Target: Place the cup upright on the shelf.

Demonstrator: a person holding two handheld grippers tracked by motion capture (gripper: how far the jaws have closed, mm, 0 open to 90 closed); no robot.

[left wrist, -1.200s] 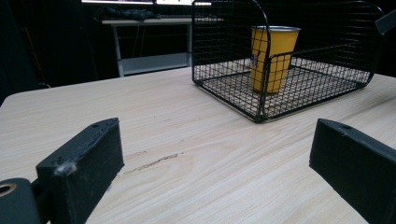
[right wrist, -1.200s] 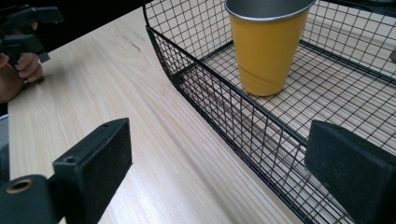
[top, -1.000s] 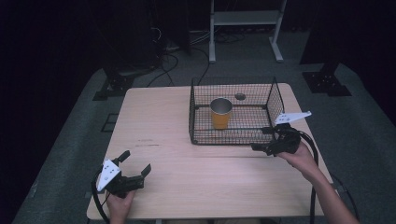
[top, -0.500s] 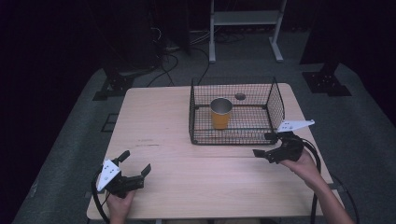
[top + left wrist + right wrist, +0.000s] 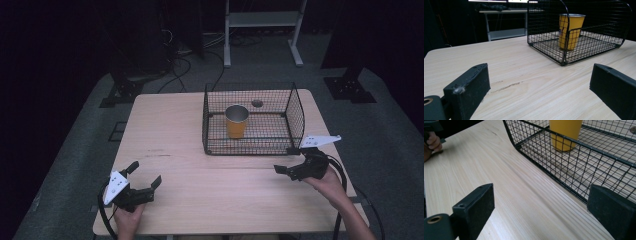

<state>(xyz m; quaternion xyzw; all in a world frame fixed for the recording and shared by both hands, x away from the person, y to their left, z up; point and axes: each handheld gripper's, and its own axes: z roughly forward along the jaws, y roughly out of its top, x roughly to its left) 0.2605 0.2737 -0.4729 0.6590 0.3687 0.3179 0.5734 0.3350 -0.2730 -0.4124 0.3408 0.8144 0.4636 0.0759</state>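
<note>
My left gripper point(image 5: 141, 187) is resting at the near left corner of the table point(image 5: 165, 130), jaws spread wide and holding nothing. Farther right, the yellow cup point(image 5: 236, 121) is standing upright inside the wire basket point(image 5: 295, 117), a small dark disc point(image 5: 257, 103) lying behind it. My right gripper point(image 5: 285, 170) is hanging released just off the basket's near right corner. I'm judging that corner the risk: swinging in carelessly, I could snag a jaw on the mesh and drag the basket, tipping the cup. Compared with a second ago, my right hand is sitting farther back from the basket; the left is unchanged.
</note>
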